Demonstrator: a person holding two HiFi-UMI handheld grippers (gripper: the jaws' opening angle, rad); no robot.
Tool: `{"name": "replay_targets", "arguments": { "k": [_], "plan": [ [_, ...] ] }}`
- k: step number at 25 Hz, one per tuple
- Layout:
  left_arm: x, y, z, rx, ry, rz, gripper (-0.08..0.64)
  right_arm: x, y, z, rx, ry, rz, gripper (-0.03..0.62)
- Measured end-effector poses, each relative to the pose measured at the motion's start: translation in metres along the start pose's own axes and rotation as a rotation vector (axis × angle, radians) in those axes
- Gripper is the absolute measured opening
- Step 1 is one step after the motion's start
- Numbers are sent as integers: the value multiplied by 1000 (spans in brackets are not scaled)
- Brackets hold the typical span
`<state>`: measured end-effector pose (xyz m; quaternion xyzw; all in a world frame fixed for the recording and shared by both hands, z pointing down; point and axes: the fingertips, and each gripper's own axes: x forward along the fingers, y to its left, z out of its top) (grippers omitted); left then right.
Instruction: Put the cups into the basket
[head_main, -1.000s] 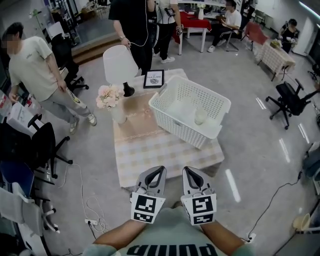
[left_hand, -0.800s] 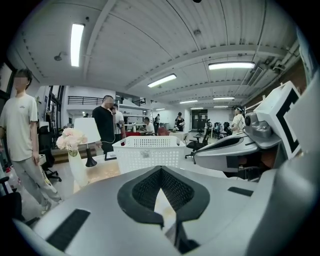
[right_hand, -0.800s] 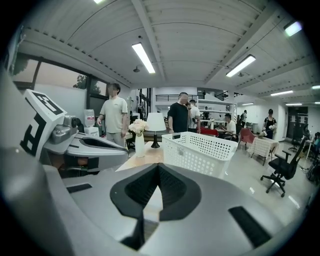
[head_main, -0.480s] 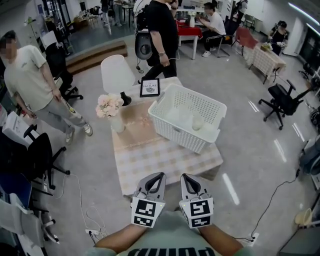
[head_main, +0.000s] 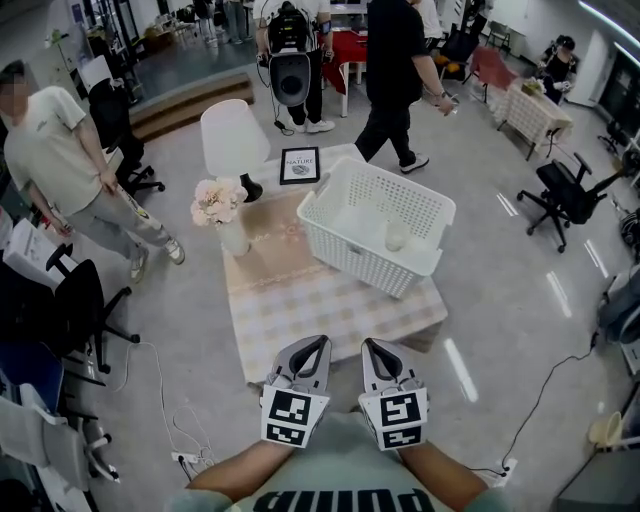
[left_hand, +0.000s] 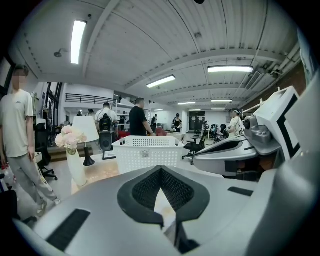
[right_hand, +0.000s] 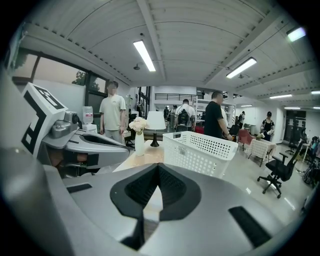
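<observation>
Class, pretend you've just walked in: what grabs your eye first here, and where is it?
The white basket sits on the checked table, a cup inside. Left of it stand pink flowers and a white lamp; nearest, the left gripper and right gripper hover shut, empty.

Cups (head_main: 397, 236) indistinct inside basket (head_main: 365, 262)

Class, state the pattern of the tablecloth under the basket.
Tablecloth: pale beige-and-white checks; best in head view.
</observation>
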<state>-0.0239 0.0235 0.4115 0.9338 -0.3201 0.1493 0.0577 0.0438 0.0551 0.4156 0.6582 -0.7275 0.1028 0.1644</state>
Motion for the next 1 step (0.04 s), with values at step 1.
{"name": "replay_targets", "arguments": {
  "k": [1],
  "plan": [
    [0,1,1,-1,-1,1,2,1,0,1,-1,1,0,11]
  ]
}}
